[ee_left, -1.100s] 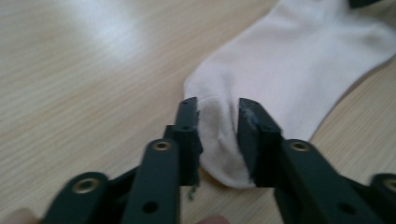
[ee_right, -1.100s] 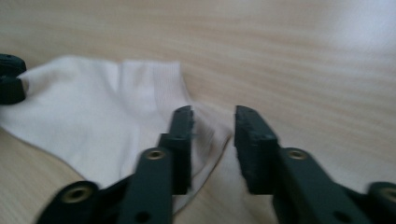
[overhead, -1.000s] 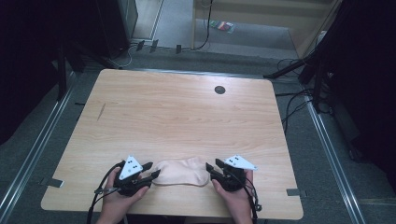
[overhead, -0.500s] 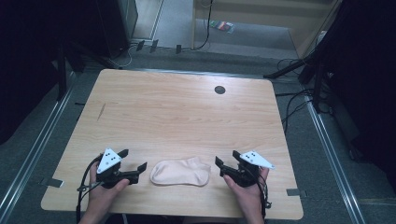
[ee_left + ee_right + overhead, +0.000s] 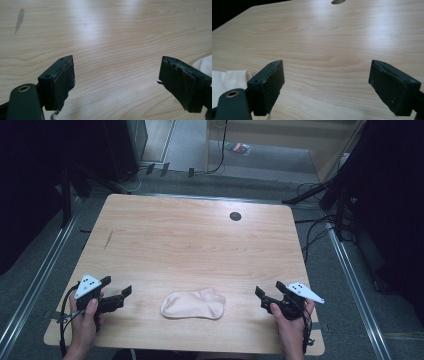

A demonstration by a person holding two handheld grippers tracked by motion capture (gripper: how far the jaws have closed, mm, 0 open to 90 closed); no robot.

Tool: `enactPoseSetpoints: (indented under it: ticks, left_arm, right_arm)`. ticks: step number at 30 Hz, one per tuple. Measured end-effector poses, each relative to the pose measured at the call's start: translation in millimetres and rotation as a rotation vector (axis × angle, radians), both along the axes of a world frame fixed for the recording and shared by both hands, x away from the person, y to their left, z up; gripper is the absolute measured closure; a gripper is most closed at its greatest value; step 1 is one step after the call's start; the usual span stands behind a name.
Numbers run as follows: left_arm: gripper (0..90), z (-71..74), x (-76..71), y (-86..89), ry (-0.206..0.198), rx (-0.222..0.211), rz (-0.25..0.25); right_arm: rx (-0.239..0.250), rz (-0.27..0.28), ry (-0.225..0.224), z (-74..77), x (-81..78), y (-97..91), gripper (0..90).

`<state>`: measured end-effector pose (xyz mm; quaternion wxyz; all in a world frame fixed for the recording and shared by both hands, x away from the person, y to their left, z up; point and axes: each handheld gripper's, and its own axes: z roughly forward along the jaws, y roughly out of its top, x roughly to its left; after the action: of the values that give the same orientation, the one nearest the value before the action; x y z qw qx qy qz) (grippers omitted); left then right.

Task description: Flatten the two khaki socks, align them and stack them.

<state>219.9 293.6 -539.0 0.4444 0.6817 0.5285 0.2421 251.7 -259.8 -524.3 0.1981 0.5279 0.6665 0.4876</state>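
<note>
Both tools have drawn back from the sock (image 5: 193, 304) and now stand well apart from it. One second ago they were at its two ends, touching or just beside the fabric; half a second ago they had begun to part. The left tool (image 5: 125, 293) now sits near the left near corner of the bench (image 5: 200, 245), and the right tool (image 5: 260, 295) near the right near edge, each held in a hand.

The sock is a pale, flesh-coloured piece, lying flat on the bench near the near edge, midway between the two tools, with its length running left to right. Its outline appears smooth and it looks folded or doubled on itself, though the layers cannot be told apart.

State of the tools: in the left gripper view the left tool (image 5: 116, 80) has its jaws spread wide with bare bench between them; a corner of the sock (image 5: 205, 63) shows at the right edge. In the right gripper view the right tool (image 5: 325, 82) is likewise wide open and holds nothing; the sock (image 5: 227, 80) lies at the left.

Judgement: the release and withdrawal suggest the handling of the sock is finished, or a step of it closed.
</note>
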Motion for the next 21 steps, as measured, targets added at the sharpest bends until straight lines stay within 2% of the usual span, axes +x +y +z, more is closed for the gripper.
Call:
enactPoseSetpoints:
  ticks: [3,7,15,21]
  left_arm:
    - [13.9,-3.6,-0.5,10.5,-0.002,0.02,0.013]
    - [13.9,-6.2,-1.8,23.8,0.008,0.011,0.046]
    - [13.9,-6.3,-10.6,48.1,0.001,0.023,0.106]
    - [13.9,-7.6,-20.3,62.5,-0.009,0.055,0.115]
  right_arm:
    - [0.002,-0.015,0.011,-2.3,-1.8,-11.3,13.2]
    - [-0.005,-0.03,0.02,-5.9,-4.8,-24.3,13.2]
    - [-0.012,-0.059,0.035,-11.7,-13.0,-47.4,13.3]
    - [-0.027,-0.087,0.042,-15.3,-22.9,-68.0,13.6]
